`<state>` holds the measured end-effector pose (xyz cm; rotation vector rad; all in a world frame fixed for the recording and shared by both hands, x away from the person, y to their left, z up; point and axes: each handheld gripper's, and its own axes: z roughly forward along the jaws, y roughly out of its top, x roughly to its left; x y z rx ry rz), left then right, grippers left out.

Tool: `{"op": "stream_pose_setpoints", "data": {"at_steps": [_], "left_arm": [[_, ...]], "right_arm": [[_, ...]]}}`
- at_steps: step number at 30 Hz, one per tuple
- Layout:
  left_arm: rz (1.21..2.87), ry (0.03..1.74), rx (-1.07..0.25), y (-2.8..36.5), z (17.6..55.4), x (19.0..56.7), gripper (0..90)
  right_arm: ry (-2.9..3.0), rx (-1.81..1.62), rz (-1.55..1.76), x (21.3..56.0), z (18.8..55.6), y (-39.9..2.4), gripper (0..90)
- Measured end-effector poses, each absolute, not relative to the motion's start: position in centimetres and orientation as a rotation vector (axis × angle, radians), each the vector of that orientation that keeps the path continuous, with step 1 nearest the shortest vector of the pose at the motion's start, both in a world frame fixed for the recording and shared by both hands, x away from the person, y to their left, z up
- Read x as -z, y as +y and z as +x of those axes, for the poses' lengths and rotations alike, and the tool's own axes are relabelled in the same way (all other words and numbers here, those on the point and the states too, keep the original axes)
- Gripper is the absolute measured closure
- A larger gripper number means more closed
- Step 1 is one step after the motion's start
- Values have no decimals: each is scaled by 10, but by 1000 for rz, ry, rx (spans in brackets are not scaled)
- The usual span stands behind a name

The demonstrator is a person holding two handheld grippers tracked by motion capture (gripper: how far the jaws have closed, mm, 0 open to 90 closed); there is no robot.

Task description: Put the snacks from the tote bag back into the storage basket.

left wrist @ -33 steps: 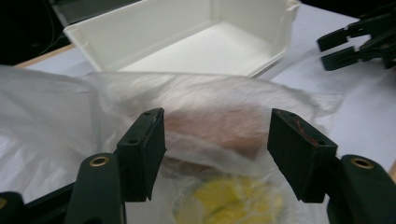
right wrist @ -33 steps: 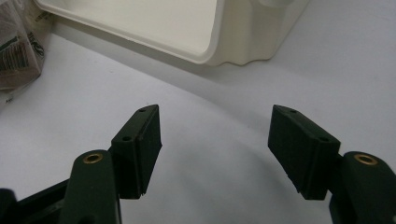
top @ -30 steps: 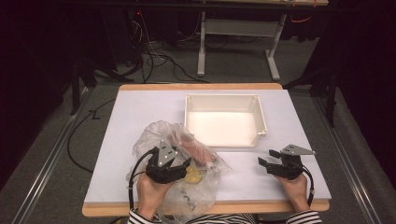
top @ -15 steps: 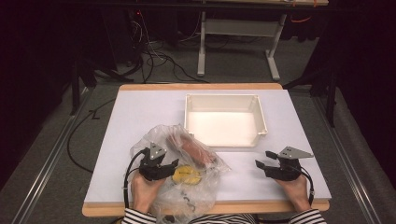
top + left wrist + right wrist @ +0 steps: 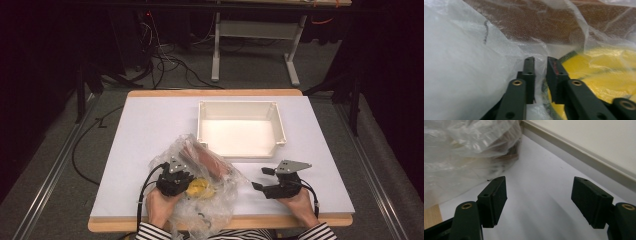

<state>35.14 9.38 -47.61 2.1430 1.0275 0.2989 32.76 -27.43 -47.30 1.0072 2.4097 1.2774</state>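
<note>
A crumpled clear plastic bag [image 5: 216,202] lies at the table's front edge. Inside it are a brown lump [image 5: 205,160] and a yellow item [image 5: 199,188]. My left gripper [image 5: 175,182] rests low on the bag's left side. In the left gripper view its jaws [image 5: 540,60] have just been closing and now pinch a fold of the film, with the yellow item [image 5: 604,72] right beside them and the brown lump [image 5: 536,22] beyond. My right gripper [image 5: 259,178] is just right of the bag. Its jaws [image 5: 539,192] have just been opening and stand open over bare table.
A shallow white tray [image 5: 240,106] stands at the centre back of the white table top [image 5: 150,130]; its wall [image 5: 586,152] runs across the right gripper view. The bag [image 5: 461,145] bulges at that view's left. Cables and a desk frame sit on the floor behind.
My left gripper has sunk onto the bag and its jaws have come together on the film. My right gripper has slid left toward the bag, its jaws a little wider.
</note>
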Motion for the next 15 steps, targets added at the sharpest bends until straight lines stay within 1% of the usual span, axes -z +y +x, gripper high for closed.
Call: {"op": "stream_pose_setpoints", "data": {"at_steps": [6, 10, 15], "left_arm": [[2133, 1020, -257, 87, 352, 477, 888], [2133, 1010, -243, 79, 352, 477, 898], [2138, 998, -231, 71, 351, 477, 899]], "right_arm": [[2441, -1317, 944, 469, 323, -259, 284], [2464, -1359, 871, 463, 317, -246, 283], [2470, -1370, 873, 464, 320, -238, 288]]}}
